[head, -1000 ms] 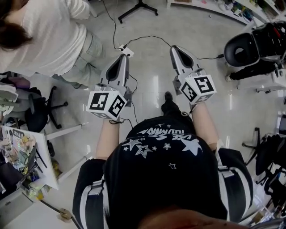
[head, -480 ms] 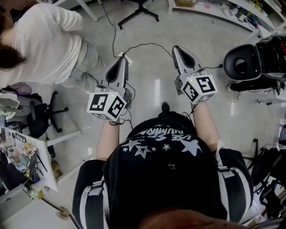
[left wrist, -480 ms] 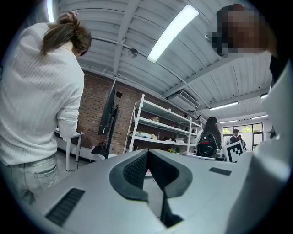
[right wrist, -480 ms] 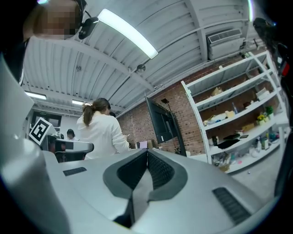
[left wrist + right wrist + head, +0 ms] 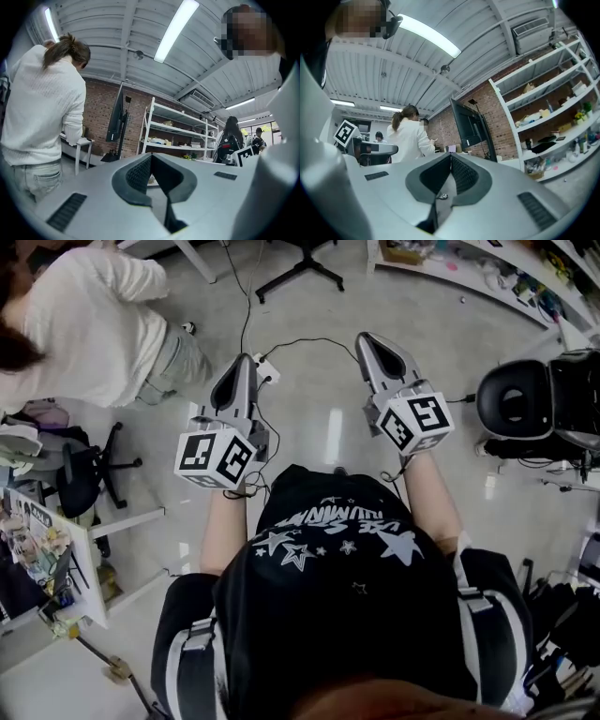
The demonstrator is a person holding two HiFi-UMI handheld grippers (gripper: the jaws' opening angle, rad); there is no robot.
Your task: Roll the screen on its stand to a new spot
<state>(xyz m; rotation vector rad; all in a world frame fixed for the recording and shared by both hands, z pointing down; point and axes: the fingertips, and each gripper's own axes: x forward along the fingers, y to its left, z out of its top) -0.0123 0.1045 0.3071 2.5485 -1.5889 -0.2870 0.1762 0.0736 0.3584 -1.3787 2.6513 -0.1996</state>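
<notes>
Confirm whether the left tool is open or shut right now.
Shut. In the left gripper view the left tool has its two ribbed jaws meeting at the tips, with nothing between them.

My left gripper point(image 5: 246, 360) and right gripper point(image 5: 367, 337) sit side by side ahead of me above the floor point(image 5: 319, 427). A power strip point(image 5: 265, 368) lies on the floor between them, close beside the left one. A person point(image 5: 89, 324) stands to my front left, at a small tabletop point(image 5: 80, 140). The screen point(image 5: 115, 117) is farther ahead, right of that person, with shelves point(image 5: 176, 133) just right of it. A chair point(image 5: 516, 395) stands on the floor at my right.
</notes>
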